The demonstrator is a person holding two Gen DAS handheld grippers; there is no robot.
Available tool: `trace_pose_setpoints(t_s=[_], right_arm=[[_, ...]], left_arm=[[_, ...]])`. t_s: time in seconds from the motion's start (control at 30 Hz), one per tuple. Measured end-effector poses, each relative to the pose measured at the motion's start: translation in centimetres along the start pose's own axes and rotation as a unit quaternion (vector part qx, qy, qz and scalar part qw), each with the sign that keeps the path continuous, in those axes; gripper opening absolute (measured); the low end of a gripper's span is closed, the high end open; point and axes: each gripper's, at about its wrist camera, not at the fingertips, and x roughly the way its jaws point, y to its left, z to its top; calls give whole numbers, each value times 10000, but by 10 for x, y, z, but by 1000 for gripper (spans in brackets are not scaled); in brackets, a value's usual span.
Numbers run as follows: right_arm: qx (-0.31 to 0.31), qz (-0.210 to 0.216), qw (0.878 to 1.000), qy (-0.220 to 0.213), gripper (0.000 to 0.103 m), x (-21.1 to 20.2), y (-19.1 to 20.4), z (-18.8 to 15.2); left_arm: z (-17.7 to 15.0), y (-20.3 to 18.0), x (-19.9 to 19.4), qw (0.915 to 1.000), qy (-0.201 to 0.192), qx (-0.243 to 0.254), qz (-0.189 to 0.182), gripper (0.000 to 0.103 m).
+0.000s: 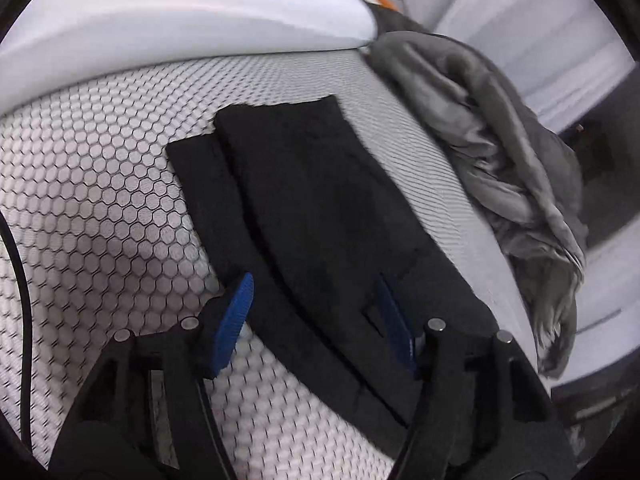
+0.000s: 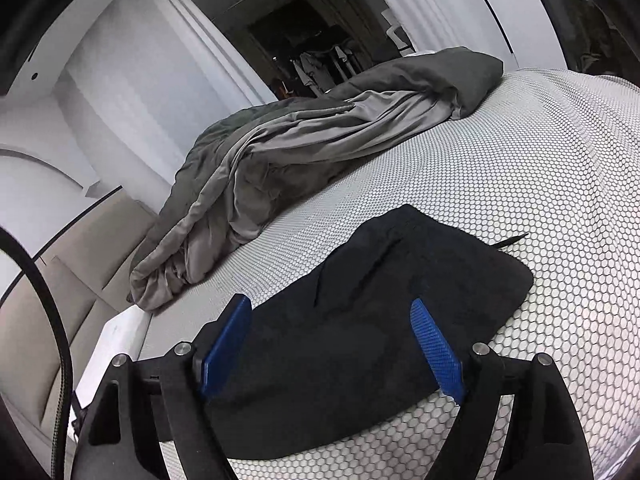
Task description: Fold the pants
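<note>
Black pants (image 1: 304, 184) lie flat on a bed with a white honeycomb-pattern cover (image 1: 100, 184), both legs side by side and reaching away from me in the left wrist view. My left gripper (image 1: 318, 300) hovers open low over the near part of the legs; the blue pads (image 1: 236, 316) stand apart and press on nothing. In the right wrist view the wider end of the pants (image 2: 380, 292) lies bunched a little, a thin cord sticking out at its far right. My right gripper (image 2: 332, 328) is open over it, its blue pads (image 2: 436, 344) wide apart with cloth below them.
A crumpled grey blanket (image 2: 304, 136) lies along the bed's far side, also seen as grey blanket (image 1: 500, 152). White pillow or bedding (image 1: 180, 16) borders the cover. Beyond the bed edge are a beige floor (image 2: 36, 312), white walls and a dark doorway (image 2: 312, 44).
</note>
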Motion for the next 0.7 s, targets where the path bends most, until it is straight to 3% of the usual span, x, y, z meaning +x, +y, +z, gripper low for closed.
trace_pose_setpoints(t_s=[0.03, 0.1, 0.13, 0.17, 0.2, 0.23, 0.33, 0.4, 0.47, 0.53, 0.67, 0.7], right_arm=[[31, -5, 10000, 2, 83, 1, -3, 0], [122, -9, 9999, 22, 83, 4, -10, 0], [180, -24, 9998, 68, 83, 8, -15, 1], [235, -57, 9996, 109, 83, 11, -21, 1], [276, -94, 9995, 136, 83, 13, -24, 1], [315, -131, 9993, 172, 83, 16, -28, 1], [380, -180, 9989, 198, 83, 17, -35, 2], [356, -216, 9990, 181, 83, 15, -37, 3], [309, -247, 9991, 170, 83, 13, -38, 4], [320, -246, 9990, 198, 83, 13, -40, 4], [400, -328, 9982, 294, 83, 15, -44, 2], [423, -414, 9977, 343, 83, 15, -47, 2]], left_arm=[[1, 1, 4, 10000, 15, -76, -32, 60], [3, -2, 6, 9999, -69, -104, -119, 49], [5, -3, 7, 9999, -121, -75, -92, 38], [6, -4, 7, 9998, -207, -23, -36, 18], [6, -3, 4, 9995, -308, 6, 28, 5], [7, -2, 2, 9993, -374, 33, 87, 0], [4, 7, -23, 9975, -684, 87, 158, 0], [1, 16, -36, 9952, -804, 229, 505, 0], [3, 23, -29, 9938, -609, 331, 874, 2], [6, 33, -28, 9969, -346, 92, 699, 9], [3, 45, -50, 9991, -305, -309, 13, 42], [2, 46, -53, 9989, -257, -371, -147, 46]])
